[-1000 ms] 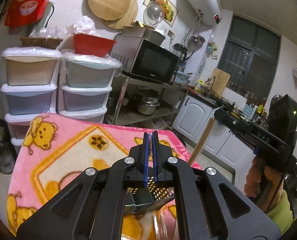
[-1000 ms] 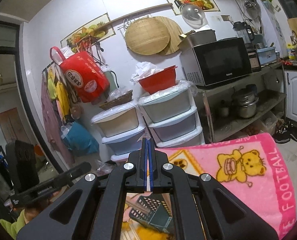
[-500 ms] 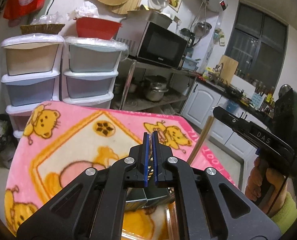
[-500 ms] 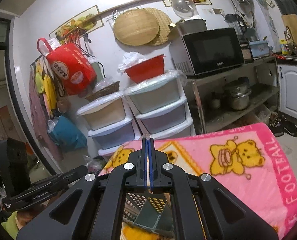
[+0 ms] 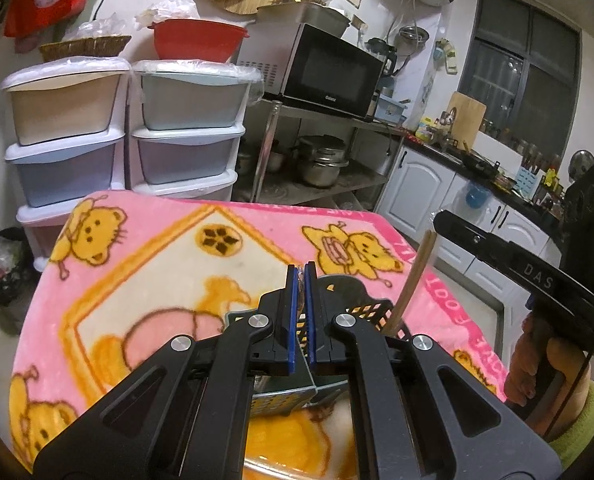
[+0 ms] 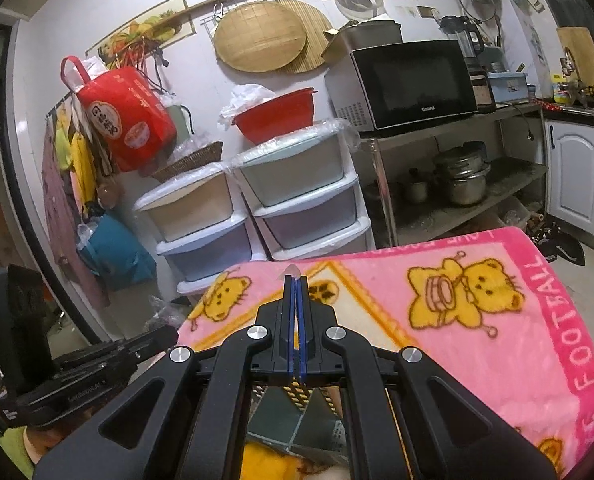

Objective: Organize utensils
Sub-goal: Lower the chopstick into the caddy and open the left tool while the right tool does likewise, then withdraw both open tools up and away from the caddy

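Observation:
A black perforated utensil basket [image 5: 371,307] [image 6: 297,394] with inner dividers stands on the pink cartoon blanket [image 5: 157,240] [image 6: 497,340], right under both grippers. My right gripper [image 6: 296,280] [image 5: 441,220] is shut on a wooden chopstick [image 5: 413,280], which slants down into the basket; only the stick's pale end [image 6: 292,269] pokes past the pads in the right wrist view. My left gripper [image 5: 303,270] [image 6: 169,334] is shut above the basket's near side, and a thin brown sliver shows between its pad tips. What that sliver belongs to is hidden.
Stacked plastic drawers [image 5: 185,136] and a metal rack with a microwave [image 5: 329,68] and pots stand behind the table. White cabinets [image 5: 417,188] run along the right. A gloved hand [image 5: 537,364] grips the right tool. The blanket's far half lies bare.
Both grippers have sunk toward the table and tipped downward. The basket now sits closer beneath them, and the chopstick has gone lower into it. Both stay shut.

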Demonstrator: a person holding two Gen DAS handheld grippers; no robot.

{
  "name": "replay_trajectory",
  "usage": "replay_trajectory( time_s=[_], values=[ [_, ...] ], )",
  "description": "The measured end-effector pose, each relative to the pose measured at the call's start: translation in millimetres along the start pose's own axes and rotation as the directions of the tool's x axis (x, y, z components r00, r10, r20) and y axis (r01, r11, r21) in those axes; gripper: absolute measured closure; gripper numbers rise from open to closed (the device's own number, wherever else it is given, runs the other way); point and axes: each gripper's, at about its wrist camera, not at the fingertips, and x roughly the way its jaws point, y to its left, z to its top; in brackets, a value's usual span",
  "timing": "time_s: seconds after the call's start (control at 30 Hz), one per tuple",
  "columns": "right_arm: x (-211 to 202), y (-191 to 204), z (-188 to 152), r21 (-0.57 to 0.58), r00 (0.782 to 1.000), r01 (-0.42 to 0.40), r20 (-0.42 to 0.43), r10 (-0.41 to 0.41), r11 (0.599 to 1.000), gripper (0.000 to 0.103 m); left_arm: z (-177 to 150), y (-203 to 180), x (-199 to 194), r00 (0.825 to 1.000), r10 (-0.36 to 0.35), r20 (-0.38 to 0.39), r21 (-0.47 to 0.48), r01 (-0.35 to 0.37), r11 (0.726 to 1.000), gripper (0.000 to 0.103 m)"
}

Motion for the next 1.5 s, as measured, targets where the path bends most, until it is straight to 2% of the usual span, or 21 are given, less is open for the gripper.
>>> replay_trajectory(
  time_s=[0.37,0.47,0.53,0.6,0.73,0.8,1.03,1.27,1.5],
  values=[
    [-2,-11,-13,0.013,0.997,0.075,-0.032,-0.074,0.997,0.100,-4,7,-4,1.000,0.019,0.001,-0.004,-0.019,1.000,0.101],
    [-6,-15,-16,0.014,0.995,0.096,-0.030,-0.096,0.995,0.094,-4,10,-6,1.000,0.030,0.003,-0.006,-0.030,1.000,0.099],
    [-10,-17,-18,0.015,0.993,0.116,-0.023,-0.116,0.993,0.080,-5,12,-7,0.999,0.032,0.000,-0.008,-0.032,0.999,0.097],
    [-13,-20,-20,0.018,0.992,0.126,-0.015,-0.125,0.992,0.073,-7,14,-9,0.999,0.038,0.000,-0.010,-0.038,0.999,0.088],
    [-19,-21,-24,0.007,0.990,0.143,-0.009,-0.143,0.990,0.063,-10,16,-12,0.999,0.051,0.004,-0.010,-0.051,0.999,0.080],
    [-22,-21,-24,0.003,0.988,0.155,-0.007,-0.155,0.988,0.058,-11,17,-14,0.998,0.055,0.007,-0.011,-0.055,0.998,0.068],
    [-33,-17,-28,-0.026,0.982,0.190,0.005,-0.190,0.982,0.042,-13,21,-23,0.998,0.058,0.023,-0.023,-0.057,0.998,0.044],
    [-45,-8,-36,-0.082,0.976,0.216,0.030,-0.215,0.973,0.031,-16,24,-34,0.996,0.070,0.050,-0.028,-0.068,0.997,0.011],
    [-56,-3,-47,-0.103,0.974,0.227,0.036,-0.224,0.968,0.026,-26,27,-49,0.994,0.081,0.072,-0.046,-0.078,0.996,0.011]
  ],
)
